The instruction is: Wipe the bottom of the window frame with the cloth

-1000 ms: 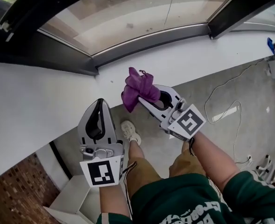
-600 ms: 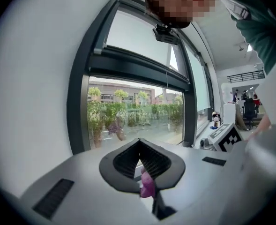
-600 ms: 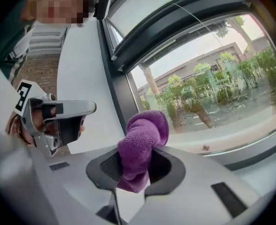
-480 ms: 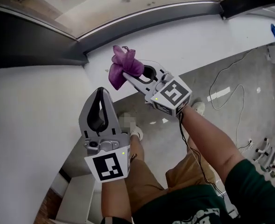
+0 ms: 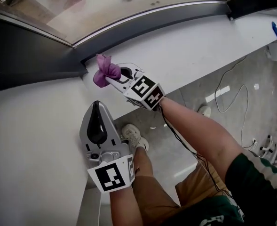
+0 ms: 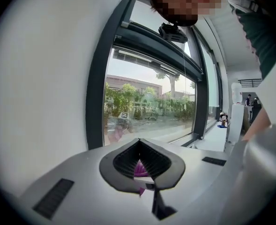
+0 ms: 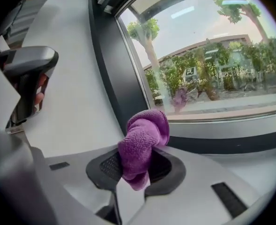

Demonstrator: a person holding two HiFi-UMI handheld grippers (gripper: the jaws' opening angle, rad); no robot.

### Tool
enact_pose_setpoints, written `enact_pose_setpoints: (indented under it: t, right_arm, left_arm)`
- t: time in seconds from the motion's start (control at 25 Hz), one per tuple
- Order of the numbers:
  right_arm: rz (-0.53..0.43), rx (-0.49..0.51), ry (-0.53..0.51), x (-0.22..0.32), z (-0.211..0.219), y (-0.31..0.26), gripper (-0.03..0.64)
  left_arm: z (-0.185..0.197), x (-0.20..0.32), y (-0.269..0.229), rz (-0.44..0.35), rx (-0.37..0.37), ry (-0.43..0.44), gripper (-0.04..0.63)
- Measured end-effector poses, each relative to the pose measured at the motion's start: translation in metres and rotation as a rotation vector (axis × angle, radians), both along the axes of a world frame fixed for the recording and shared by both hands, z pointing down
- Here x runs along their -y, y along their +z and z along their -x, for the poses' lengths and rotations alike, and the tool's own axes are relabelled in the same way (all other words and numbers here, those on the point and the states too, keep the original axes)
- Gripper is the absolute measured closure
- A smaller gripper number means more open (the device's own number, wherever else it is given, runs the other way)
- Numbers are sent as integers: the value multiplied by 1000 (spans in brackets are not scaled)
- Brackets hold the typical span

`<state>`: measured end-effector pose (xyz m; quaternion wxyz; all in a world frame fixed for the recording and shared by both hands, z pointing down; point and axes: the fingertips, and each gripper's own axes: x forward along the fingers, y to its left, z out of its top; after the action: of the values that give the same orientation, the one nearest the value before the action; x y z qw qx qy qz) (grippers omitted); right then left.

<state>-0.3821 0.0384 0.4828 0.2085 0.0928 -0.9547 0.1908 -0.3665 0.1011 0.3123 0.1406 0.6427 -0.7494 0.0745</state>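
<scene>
— Right gripper [image 5: 110, 77]?
— Closed tight on purple cloth [image 5: 103, 69], just beside bottom of dark window frame [image 5: 152, 20], over white sill [image 5: 199, 46].
— And left gripper [image 5: 97, 106]?
— Jaws together, holding nothing, lower down, near white wall [image 5: 35, 140].

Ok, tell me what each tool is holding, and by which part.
Right tool: the purple cloth, pinched bunched near one end, the bulk sticking out past the tips. Left tool: nothing, jaws shut.
</scene>
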Motion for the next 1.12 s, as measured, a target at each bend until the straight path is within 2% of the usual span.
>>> enact_pose_setpoints:
  t: [0.16, 0.32, 0.52, 0.8, 0.92, 1.12]
  right_arm:
    - [-11, -40, -57, -11, 26, 21, 517]
    - [-20, -74, -50, -5, 39, 37, 517]
    - [-29, -136, -28, 10, 34, 60, 517]
    - [-25, -186, -34, 13, 18, 66, 517]
    - [-37, -189, -43, 19, 10, 61, 517]
    - [-6, -192, -52, 31, -19, 63, 517]
  left_arm:
    - [-1, -4, 10, 9, -16, 21, 591]
    - [-4, -5, 21, 16, -20, 39, 591]
    - [-6, -1, 32, 5, -26, 35, 591]
    - [-11, 8, 41, 15, -56, 77, 591]
    - [-14, 16, 43, 28, -28, 70, 591]
    - [-31, 29, 37, 52, 39, 20, 589]
